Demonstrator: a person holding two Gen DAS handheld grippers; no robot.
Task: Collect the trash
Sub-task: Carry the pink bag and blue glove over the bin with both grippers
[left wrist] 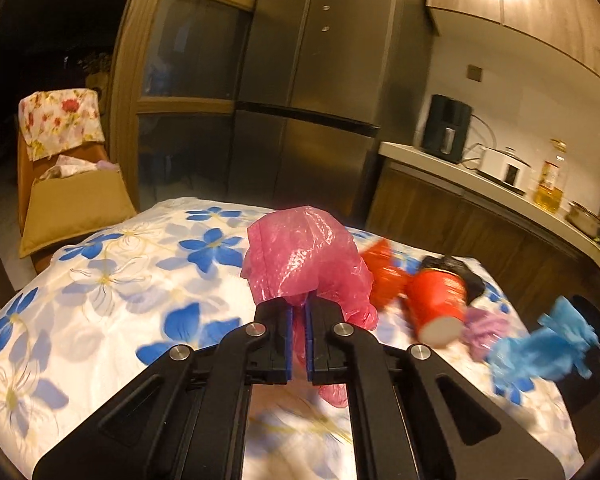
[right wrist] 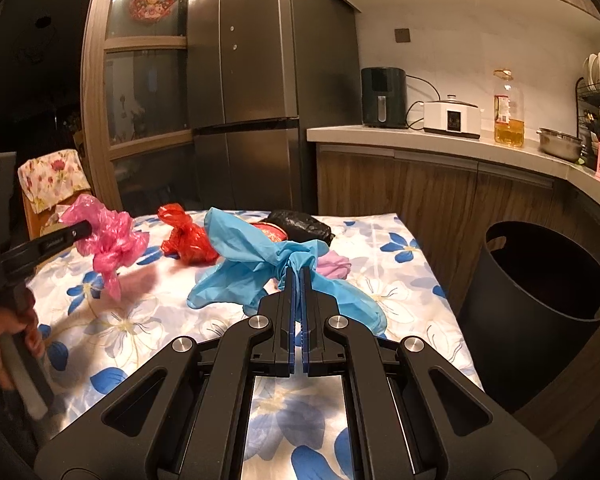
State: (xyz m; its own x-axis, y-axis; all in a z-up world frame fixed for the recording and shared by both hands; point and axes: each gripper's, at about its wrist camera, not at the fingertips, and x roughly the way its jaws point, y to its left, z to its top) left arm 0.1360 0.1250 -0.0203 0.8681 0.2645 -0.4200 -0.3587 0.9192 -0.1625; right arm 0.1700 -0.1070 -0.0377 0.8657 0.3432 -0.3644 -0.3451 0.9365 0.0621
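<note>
L wrist view
left claw [left wrist: 299,304]: jaws pinched nearly together on the pink bag [left wrist: 306,256]; film bunches up above the tips, tail hangs below btw the fingers. Thin plastic, so a tight pinch on a gathered bit is prob. the only way to hold it.
pink bag pos.: lifted clear of the table [left wrist: 100,280], over its flowered cloth.
red cup [left wrist: 436,304]: lying on its side on the cloth, white end toward cam, right of the claw; blurred.
other trash: red bag [left wrist: 380,270] behind the cup, black bag [left wrist: 460,270] at cup's far end, purple wad [left wrist: 484,328] just beside the cup.
blue bag [left wrist: 540,350]: far right, off the cloth, held by other claw.

R wrist view
right claw [right wrist: 299,274]: jaws closed on the blue bag [right wrist: 252,268], gripped at its knotted neck; loose ends spread both sides. Knot = thickest part, likely least slip.
blue bag pos.: hanging over table's middle, hides part of the cup.
left claw [right wrist: 82,230]: at left edge, holding pink bag [right wrist: 108,240] above the cloth; person's hand [right wrist: 4,332] on its grip.
bin [right wrist: 540,280]: dark, open top, on floor right of table, near right claw. Prob. where both bags go; nothing seen inside, too dark.
still on table: red bag [right wrist: 186,238], black bag [right wrist: 300,226], purple wad [right wrist: 334,268].
progress: two pieces in hand, none binned as far as I can tell.
</note>
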